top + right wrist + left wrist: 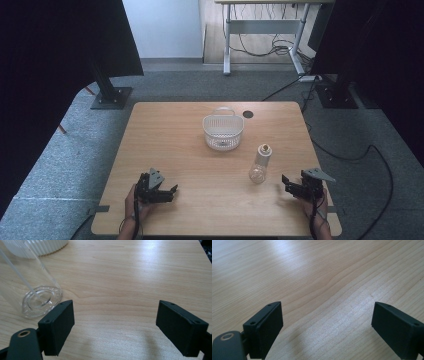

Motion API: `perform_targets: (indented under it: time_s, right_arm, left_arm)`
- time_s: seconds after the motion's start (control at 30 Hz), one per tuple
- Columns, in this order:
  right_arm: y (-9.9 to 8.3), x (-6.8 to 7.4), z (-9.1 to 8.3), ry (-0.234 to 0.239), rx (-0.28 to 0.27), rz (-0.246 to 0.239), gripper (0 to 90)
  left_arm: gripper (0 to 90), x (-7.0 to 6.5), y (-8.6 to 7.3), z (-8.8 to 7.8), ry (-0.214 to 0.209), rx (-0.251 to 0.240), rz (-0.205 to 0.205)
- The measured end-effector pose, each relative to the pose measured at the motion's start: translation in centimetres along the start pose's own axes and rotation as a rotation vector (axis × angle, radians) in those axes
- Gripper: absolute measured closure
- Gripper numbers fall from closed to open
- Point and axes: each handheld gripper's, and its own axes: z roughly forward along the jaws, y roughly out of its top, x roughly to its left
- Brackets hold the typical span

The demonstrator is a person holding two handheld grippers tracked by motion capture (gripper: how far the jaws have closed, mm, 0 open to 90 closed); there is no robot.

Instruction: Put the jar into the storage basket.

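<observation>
A clear glass bottle [260, 163] with a cork-coloured top stands upright on the wooden table [200, 200], right of centre. Behind it sits a white slatted basket [223, 131] with a handle. My left gripper [172, 190] rests low near the front left of the table, jaws wide apart over bare wood [327, 290]. My right gripper [285, 181] is at the front right, a short way right of the bottle, jaws open with nothing between them. In the right gripper view the bottle's base [41, 301] shows at the left, beside the left jaw, and the basket's edge [42, 246] shows at top left.
A dark round hole [248, 114] lies in the tabletop near the back edge. Black stands [110, 95] flank the table on grey carpet, with cables [350, 150] running along the floor at the right. A desk frame [262, 30] stands in the background.
</observation>
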Motion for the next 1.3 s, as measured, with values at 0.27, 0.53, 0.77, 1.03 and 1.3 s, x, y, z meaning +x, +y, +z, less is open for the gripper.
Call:
perform_targets:
  time_s: [0.27,0.53,0.77,1.03,1.3]
  right_arm:
    - [0.0,-0.1,-0.1,-0.003,-0.01,0.006,13.4]
    - [-0.1,0.2,-0.2,-0.017,-0.023,-0.008,12.9]
    - [-0.1,0.5,-0.7,-0.012,-0.054,-0.032,12.9]
    - [0.3,0.9,-2.0,0.002,-0.095,-0.041,13.6]
    - [0.7,1.9,-3.5,0.034,-0.142,-0.051,13.9]
  left_arm:
    - [10.2,-0.1,0.0,0.0,0.007,0.0,0.005]
    - [10.2,-0.1,0.0,0.0,0.005,0.001,0.004]
    - [10.1,-0.1,0.0,0.1,0.002,-0.001,0.003]
    - [10.1,-0.1,0.1,0.1,0.004,-0.001,0.005]
    - [10.1,-0.1,0.1,0.1,0.003,0.0,0.005]
